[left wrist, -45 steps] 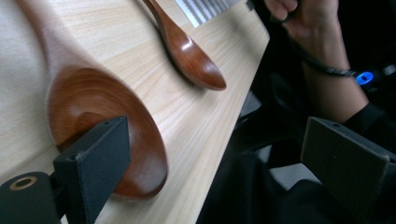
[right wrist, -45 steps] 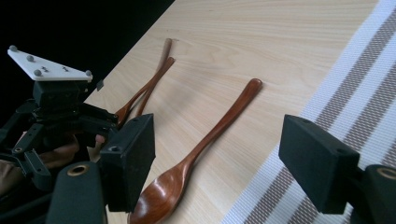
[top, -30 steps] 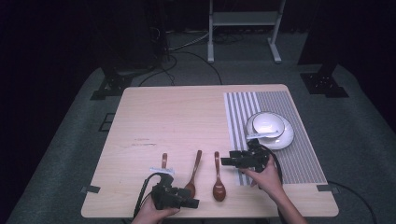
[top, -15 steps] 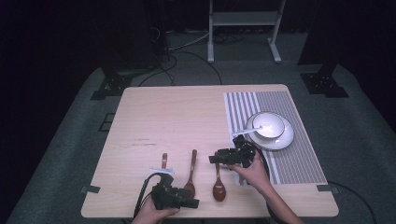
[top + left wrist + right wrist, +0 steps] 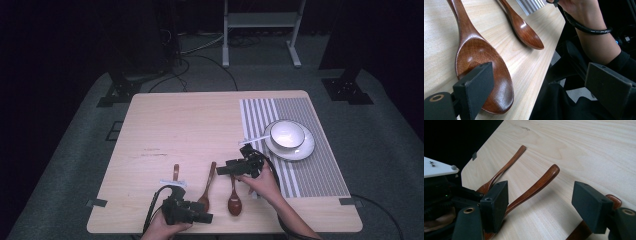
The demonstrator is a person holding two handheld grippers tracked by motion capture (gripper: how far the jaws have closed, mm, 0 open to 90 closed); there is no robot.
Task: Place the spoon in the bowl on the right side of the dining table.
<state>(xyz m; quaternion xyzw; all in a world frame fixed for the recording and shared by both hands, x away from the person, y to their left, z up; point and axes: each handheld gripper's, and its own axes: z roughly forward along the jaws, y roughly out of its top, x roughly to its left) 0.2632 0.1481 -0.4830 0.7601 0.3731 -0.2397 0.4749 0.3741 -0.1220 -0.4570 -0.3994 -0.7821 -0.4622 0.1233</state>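
Three brown wooden spoons lie flat on the table (image 5: 200, 125), near its front edge, and I take the middle spoon (image 5: 207, 182) as the landmark. Its handle points away from the person and its bowl is toward the front edge. To the left of the middle spoon lies the left spoon (image 5: 176, 172), of which the high view shows mostly the handle. To the right of the middle spoon lies the right spoon (image 5: 234, 197), with its dark bowl near the front edge.

The left hand-held gripper (image 5: 192, 215) is at the bowl end of the middle spoon, low at the front edge of the table. Its jaws are spread wide. In the left gripper view one jaw stands over the bowl of the middle spoon (image 5: 481, 65), and the other jaw is out past the table edge; I cannot tell if the first jaw touches the wood.

The right hand-held gripper (image 5: 235, 167) is just right of the middle spoon, above the handle of the right spoon. Its jaws are also spread and pinch nothing. In the right gripper view the handle of the middle spoon (image 5: 536, 186) runs between them.

Farther right of the middle spoon is a striped mat (image 5: 310, 170). On it stands a white plate (image 5: 305, 150) with a white bowl (image 5: 286, 134) on top.
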